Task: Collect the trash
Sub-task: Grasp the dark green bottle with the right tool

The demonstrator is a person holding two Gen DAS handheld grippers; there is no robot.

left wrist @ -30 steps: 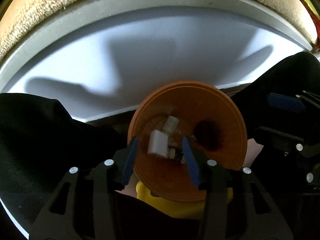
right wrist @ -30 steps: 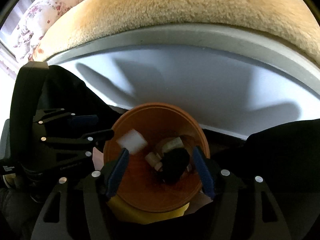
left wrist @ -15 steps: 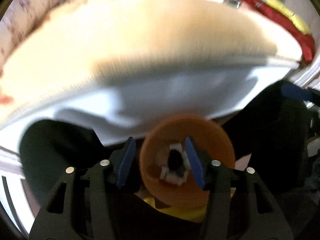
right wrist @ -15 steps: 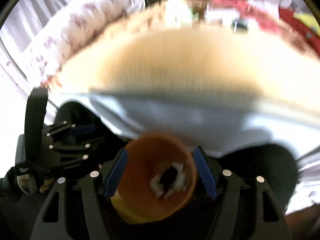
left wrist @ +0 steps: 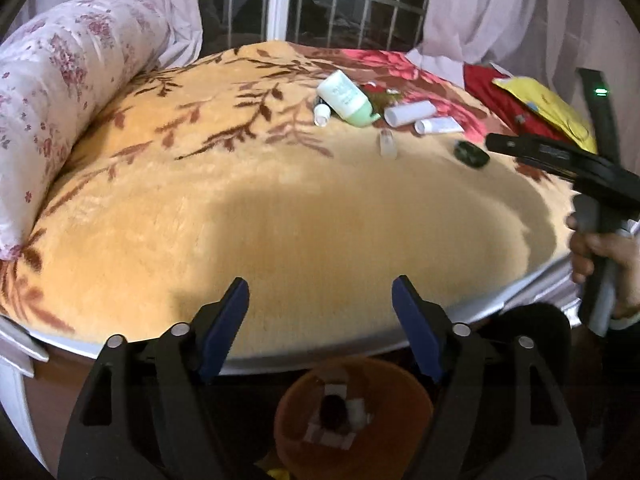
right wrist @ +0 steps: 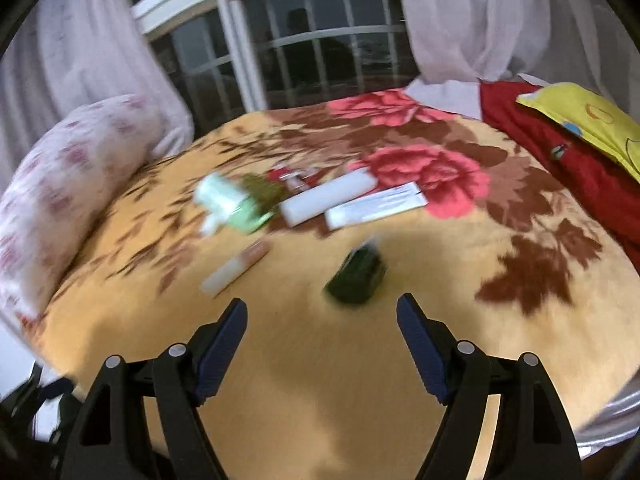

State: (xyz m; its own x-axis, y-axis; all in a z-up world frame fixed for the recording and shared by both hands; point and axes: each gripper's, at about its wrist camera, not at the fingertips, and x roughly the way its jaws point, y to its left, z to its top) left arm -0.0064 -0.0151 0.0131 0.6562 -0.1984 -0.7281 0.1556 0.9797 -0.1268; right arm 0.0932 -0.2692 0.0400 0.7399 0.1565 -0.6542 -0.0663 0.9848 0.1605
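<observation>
An orange bin with white scraps and a dark item inside stands on the floor below the bed edge, under my open, empty left gripper. On the blanket lie a green-white bottle, white tubes, a small clear tube and a dark object. My right gripper is open and empty, just short of the dark object; the left wrist view shows its body at right.
A yellow floral blanket covers the bed. A flowered bolster lies at the left. Red cloth and a yellow pillow lie at the right. A barred window and curtains stand behind.
Both grippers rose from over the orange bin and tilted up toward the bed top. The right gripper moved out over the blanket toward the dark object.
</observation>
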